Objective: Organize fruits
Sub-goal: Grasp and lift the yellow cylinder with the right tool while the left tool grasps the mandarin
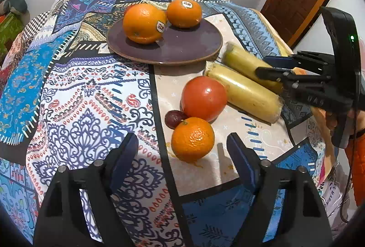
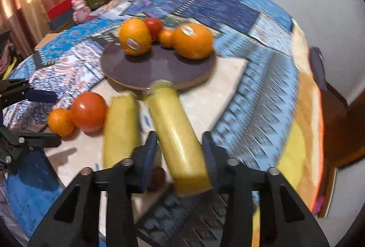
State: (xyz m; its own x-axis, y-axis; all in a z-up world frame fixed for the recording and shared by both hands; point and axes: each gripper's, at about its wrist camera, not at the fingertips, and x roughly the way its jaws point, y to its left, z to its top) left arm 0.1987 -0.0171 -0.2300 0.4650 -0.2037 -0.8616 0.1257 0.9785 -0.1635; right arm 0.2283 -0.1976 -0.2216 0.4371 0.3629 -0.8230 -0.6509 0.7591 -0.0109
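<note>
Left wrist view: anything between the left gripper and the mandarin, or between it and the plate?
Nothing visible between the open left gripper and the mandarin. Toward the plate, the tomato and a plum sit right behind the mandarin, so a straight slide is likely blocked; lifting over should clear them.

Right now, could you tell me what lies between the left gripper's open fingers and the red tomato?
A small orange sits there, just ahead of the left gripper, with a dark plum tucked beside the tomato. The left wrist view shows this.
</note>
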